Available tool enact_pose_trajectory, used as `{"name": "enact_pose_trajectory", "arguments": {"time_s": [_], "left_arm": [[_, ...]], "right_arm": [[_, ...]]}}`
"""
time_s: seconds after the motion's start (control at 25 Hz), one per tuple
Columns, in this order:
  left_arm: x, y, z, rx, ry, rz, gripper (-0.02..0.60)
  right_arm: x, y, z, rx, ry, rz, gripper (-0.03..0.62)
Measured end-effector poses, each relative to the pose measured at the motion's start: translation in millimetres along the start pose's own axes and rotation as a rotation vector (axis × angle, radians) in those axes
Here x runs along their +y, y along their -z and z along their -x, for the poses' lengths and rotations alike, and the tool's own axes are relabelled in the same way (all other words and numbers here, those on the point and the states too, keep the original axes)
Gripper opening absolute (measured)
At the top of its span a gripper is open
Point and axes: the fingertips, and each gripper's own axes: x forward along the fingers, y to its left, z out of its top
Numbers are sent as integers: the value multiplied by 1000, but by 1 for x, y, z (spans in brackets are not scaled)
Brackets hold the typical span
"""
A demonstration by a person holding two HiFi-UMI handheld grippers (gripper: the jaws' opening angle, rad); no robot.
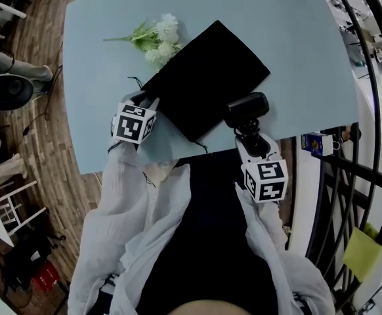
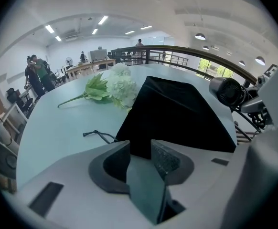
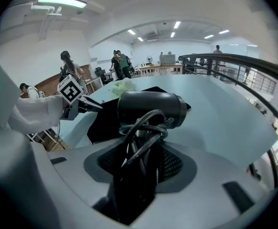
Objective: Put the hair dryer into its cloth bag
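1. Left gripper (image 2: 141,146): the jaws are partly apart with a moderate gap. The near corner of the cloth bag (image 2: 177,113) sits in the gap at the tips, and the pads are not visibly pressing on it.
2. Right gripper (image 3: 144,151): the jaws are clamped on the hair dryer (image 3: 151,108) at its handle, with the looped black cord (image 3: 144,128) bunched between the pads.
3. The hair dryer is black with a short barrel. It is held up above the near right part of the table (image 1: 296,44), just beside the bag's near right edge.
4. The cloth bag is black and lies flat at the table's middle, set diagonally. I cannot tell whether its mouth is open. Its thin drawstring (image 2: 98,135) trails on the table by the left corner.
5. In the head view the left gripper (image 1: 145,102) is at the bag's (image 1: 207,77) near left corner. The right gripper (image 1: 247,135) is at the near right, below the dryer (image 1: 247,109).
6. White flowers (image 1: 158,38) with green leaves lie beyond the bag on the far left, touching or just beside its edge.
7. A dark railing (image 1: 348,176) runs along the right. People stand far off in the room behind.
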Motion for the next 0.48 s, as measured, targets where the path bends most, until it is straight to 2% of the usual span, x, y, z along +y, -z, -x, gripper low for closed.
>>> {"name": "enact_pose_trajectory", "arguments": {"time_s": [0.08,0.2,0.48], "left_arm": [[0,-1,1,2,-3,-5,136],[1,-4,3,2,-18,-17,77],[-8,-23,14,-37,23,-53,48]], "right_arm": [[1,0,0,0,-3,1,198],[5,-2,1,-4,-5,3,198],[11,-3,3,-20,-6,13,198]]}}
